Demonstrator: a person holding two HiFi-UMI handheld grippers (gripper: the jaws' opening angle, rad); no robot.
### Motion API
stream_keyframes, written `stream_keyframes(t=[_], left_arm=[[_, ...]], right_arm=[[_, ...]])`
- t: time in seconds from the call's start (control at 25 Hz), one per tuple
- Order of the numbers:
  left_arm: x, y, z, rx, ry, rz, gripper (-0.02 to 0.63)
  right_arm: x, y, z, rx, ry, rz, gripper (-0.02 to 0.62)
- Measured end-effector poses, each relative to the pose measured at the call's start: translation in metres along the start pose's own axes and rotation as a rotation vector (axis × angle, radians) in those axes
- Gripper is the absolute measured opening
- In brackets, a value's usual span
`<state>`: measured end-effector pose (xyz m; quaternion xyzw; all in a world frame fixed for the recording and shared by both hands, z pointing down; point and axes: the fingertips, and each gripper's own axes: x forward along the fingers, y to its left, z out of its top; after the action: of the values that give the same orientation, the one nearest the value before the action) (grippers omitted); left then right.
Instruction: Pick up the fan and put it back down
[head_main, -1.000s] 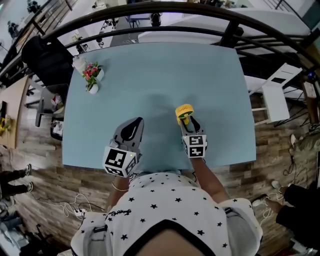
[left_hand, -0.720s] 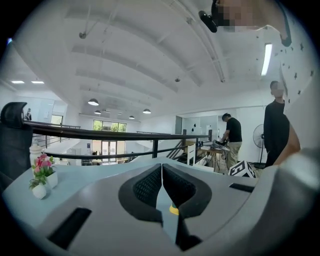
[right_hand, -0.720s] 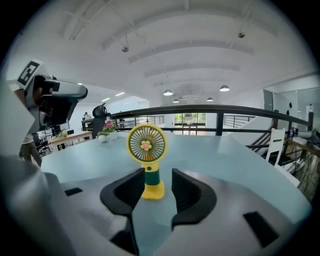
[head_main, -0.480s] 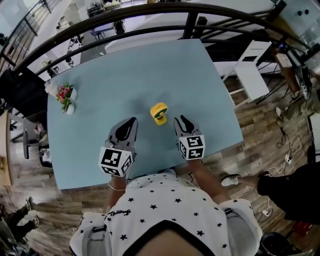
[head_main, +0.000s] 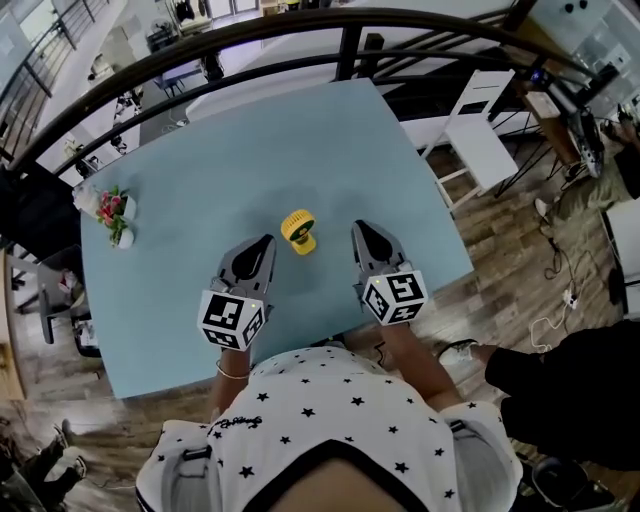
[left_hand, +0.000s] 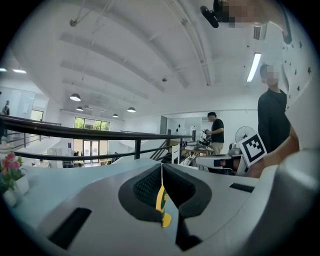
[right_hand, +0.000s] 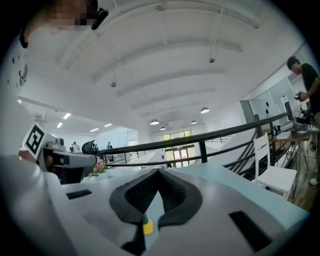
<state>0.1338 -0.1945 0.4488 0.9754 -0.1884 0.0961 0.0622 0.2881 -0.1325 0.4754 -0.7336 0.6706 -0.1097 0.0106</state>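
We see yellow mini fan (head_main: 297, 231) upright on blue worktop (head_main: 220, 150), between claws, touching neither. Our left claw (head_main: 264, 243) clenched, empty; our right claw (head_main: 359, 229) just closing, clenched, nothing inside. Task looks finished: fan set down.

The fan (head_main: 297, 230) is standing on the table (head_main: 260, 140), near its front edge. The flowers (head_main: 112, 212) are sitting by the table's left edge, well apart from the fan. A chair (head_main: 482, 140) is standing right of the table, and a rail (head_main: 346, 55) is running behind the table.
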Motion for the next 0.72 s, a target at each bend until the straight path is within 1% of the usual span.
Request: stream_keyframes(t=[0.12,0.24,0.72], left_arm=[[0.002,-0.002,0.000,0.001,0.004,-0.005,0.029],[0.002,-0.003,-0.002,0.002,0.009,-0.006,0.029],[-0.002,-0.003,-0.002,0.005,0.011,0.002,0.029]], right_arm=[[-0.004,0.004,0.013,0.002,-0.040,0.015,0.000],[-0.006,0.007,0.017,0.006,-0.054,0.024,-0.002],[-0.005,0.018,0.020,-0.025,-0.041,0.046,-0.002]])
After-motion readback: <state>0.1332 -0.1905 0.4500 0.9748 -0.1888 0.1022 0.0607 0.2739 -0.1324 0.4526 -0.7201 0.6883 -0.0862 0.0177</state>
